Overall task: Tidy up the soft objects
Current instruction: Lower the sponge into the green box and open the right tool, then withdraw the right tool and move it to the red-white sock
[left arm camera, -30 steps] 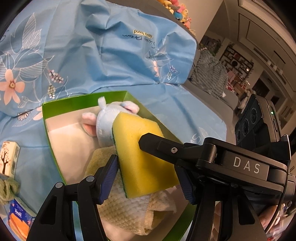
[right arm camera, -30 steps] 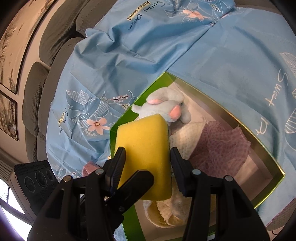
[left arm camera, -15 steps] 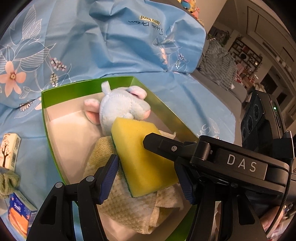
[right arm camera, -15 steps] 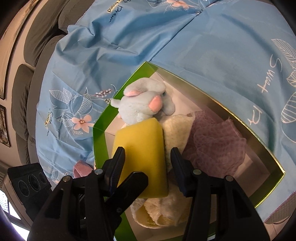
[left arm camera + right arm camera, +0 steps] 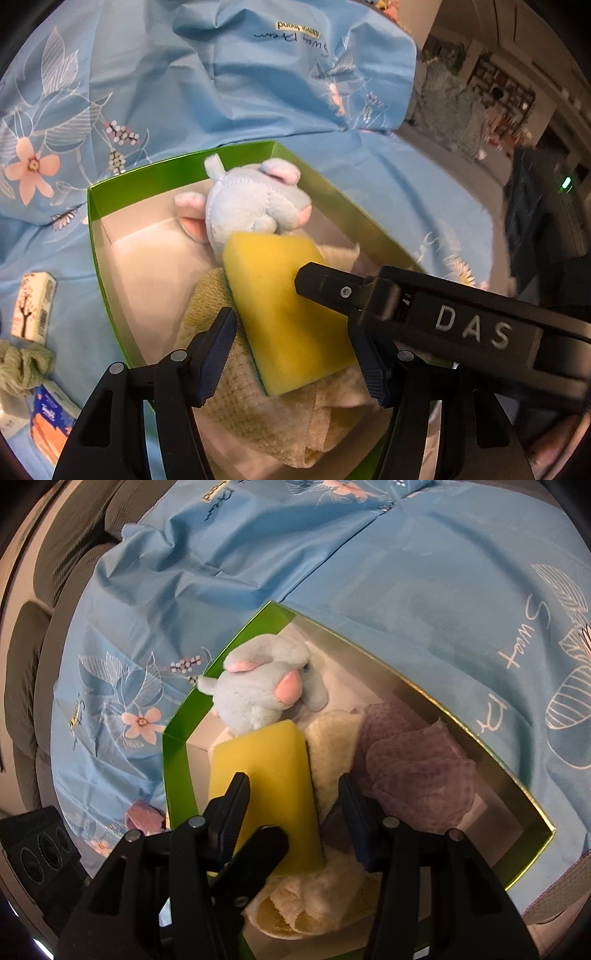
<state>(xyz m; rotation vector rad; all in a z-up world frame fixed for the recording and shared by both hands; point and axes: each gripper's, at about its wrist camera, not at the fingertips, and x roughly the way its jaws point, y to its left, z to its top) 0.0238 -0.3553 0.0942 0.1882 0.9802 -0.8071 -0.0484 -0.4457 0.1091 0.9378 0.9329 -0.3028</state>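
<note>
A yellow sponge (image 5: 280,302) lies tilted on a cream towel (image 5: 258,413) inside a green box (image 5: 166,170), just in front of a pale blue plush bunny (image 5: 255,206). My left gripper (image 5: 291,325) straddles the sponge. Its jaws are opening, but the pads still touch the sponge's sides. In the right wrist view my right gripper (image 5: 293,781) hovers over the sponge (image 5: 266,775). Its left finger lies across the top face and its right finger stands clear of the edge. A purple mesh cloth (image 5: 417,775) fills the box's right half.
A blue floral cover (image 5: 184,74) drapes the sofa under the box. Left of the box lie a tissue pack (image 5: 33,306), a green knitted cloth (image 5: 22,365) and an orange-and-blue pack (image 5: 48,424). A pink item (image 5: 144,812) sits by the box's near left corner.
Both grippers tipped downward and the sponge came down onto the towel, uncovering the bunny. The sponge slid leftward between the right gripper's fingers.
</note>
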